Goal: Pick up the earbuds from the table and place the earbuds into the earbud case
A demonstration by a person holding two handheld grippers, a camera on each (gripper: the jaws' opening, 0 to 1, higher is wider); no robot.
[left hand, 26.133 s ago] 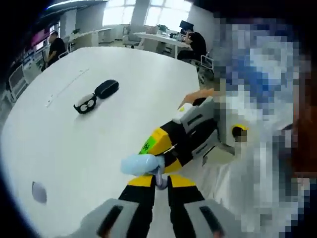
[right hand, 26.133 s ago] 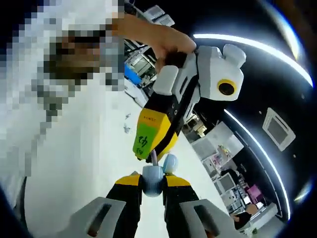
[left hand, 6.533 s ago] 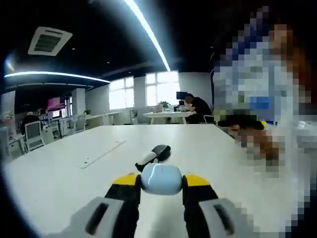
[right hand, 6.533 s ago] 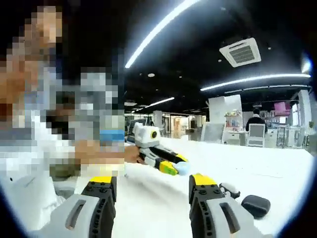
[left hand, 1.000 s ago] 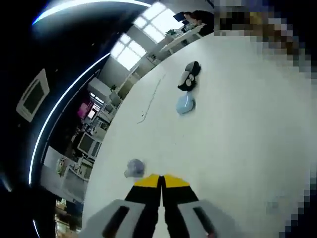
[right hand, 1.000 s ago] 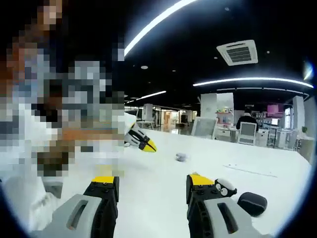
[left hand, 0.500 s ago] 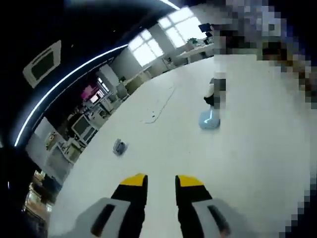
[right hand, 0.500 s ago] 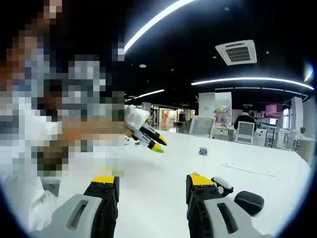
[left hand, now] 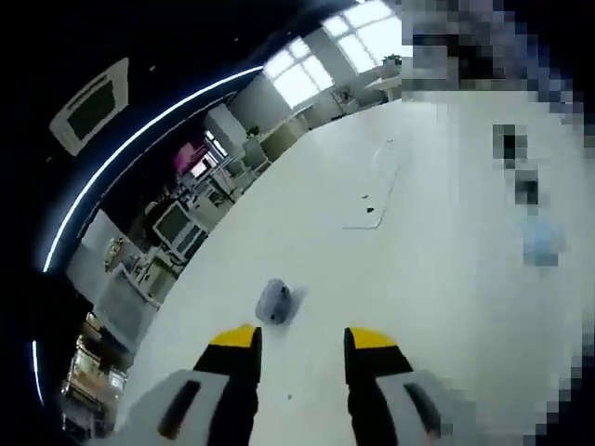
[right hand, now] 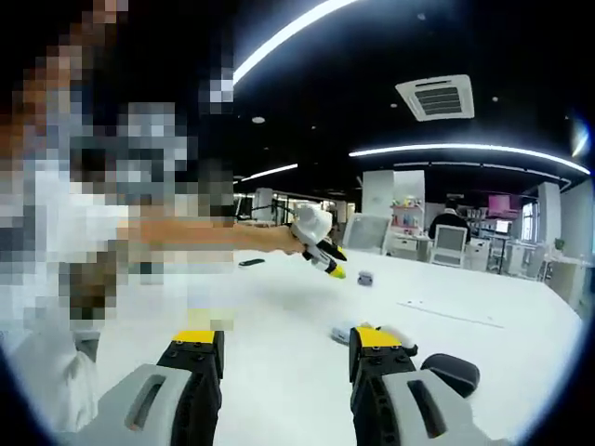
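**Left gripper reaches toward a blue-grey earbud; case sits by the right gripper**

In the left gripper view, the left gripper (left hand: pixel 301 339) hangs over the white table (left hand: pixel 418 307) with its yellow-tipped jaws spread apart and nothing between them. A small blue-grey earbud (left hand: pixel 273 302) lies on the table just ahead of the tips, slightly toward the left jaw, not touching either one. Farther along the table a thin pale strip (left hand: pixel 376 190) lies flat. Toward the right edge a pale blue object (left hand: pixel 542 243) rests on the table; it is partly covered by mosaic, so its shape is unclear, and it may be another earbud or a piece of the case.

In the right gripper view, the right gripper (right hand: pixel 290 339) is low over the table (right hand: pixel 279 372), its jaws wide apart and empty. Just beside the right jaw's tip sits a pale blue rounded item (right hand: pixel 344 332), mostly hidden behind that jaw. Next to it, at the outer side of the same jaw, lies a black oval earbud case (right hand: pixel 451 373), with a bit of white showing at its near end; whether it stands open, and whether anything is inside, cannot be told from this low angle.

Farther off in the same view, a person's outstretched arm (right hand: pixel 214 237) holds the left gripper (right hand: pixel 332 268), tilted downward toward the table. The blue-grey earbud (right hand: pixel 364 278) lies on the table just beyond its yellow tips, well apart from the case.
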